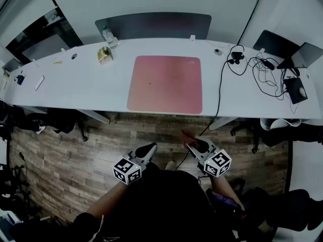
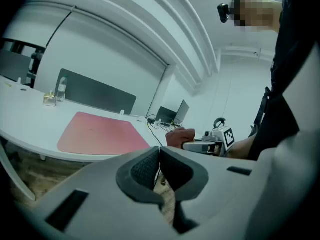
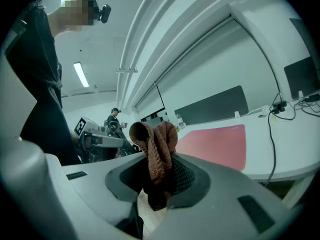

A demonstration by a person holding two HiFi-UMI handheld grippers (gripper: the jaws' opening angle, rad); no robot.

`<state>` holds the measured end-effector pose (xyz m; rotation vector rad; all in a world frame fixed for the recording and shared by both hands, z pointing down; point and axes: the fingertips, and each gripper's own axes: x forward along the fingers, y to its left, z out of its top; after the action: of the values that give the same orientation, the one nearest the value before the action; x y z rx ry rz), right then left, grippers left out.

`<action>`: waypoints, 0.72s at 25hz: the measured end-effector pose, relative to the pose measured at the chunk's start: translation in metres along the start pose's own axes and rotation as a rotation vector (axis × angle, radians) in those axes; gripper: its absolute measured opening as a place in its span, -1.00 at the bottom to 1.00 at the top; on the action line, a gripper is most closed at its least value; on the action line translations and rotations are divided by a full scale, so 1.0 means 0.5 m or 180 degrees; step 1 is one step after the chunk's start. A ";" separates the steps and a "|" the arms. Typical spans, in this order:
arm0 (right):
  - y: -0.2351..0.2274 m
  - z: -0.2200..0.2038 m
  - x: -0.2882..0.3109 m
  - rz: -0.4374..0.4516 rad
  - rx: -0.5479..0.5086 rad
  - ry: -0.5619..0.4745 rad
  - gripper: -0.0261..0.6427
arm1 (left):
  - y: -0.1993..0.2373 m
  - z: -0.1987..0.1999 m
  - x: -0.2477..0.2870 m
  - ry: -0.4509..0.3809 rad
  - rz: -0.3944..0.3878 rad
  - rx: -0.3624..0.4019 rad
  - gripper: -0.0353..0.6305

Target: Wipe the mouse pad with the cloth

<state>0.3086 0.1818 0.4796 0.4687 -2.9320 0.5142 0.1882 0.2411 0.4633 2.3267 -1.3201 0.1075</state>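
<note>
The pink mouse pad (image 1: 165, 84) lies flat in the middle of the white curved desk (image 1: 86, 87). Both grippers hang over the wooden floor, short of the desk's front edge. My right gripper (image 1: 194, 146) is shut on a reddish-brown knitted cloth (image 3: 156, 149), which bunches up above the jaws; the pad (image 3: 217, 144) lies ahead of it to the right. My left gripper (image 1: 146, 150) is shut, pads touching, with nothing between them. In the left gripper view the pad (image 2: 102, 133) lies ahead on the left and the cloth (image 2: 180, 136) shows in the other gripper.
Tangled black cables (image 1: 262, 72), a webcam (image 1: 235, 58) and a laptop (image 1: 282, 49) crowd the desk's right end. A bottle (image 1: 108, 36) and a small gold box (image 1: 104, 55) stand at the back left. A grey divider panel (image 1: 154, 24) runs behind the desk.
</note>
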 end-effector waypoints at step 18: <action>0.011 0.014 -0.015 -0.0012 0.0002 -0.0206 -0.58 | -0.011 0.006 -0.034 0.0024 0.0122 0.0075 -0.87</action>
<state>0.3135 0.1862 0.4702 0.5002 -2.9920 0.5091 0.1831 0.2557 0.4541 2.3187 -1.3671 0.1446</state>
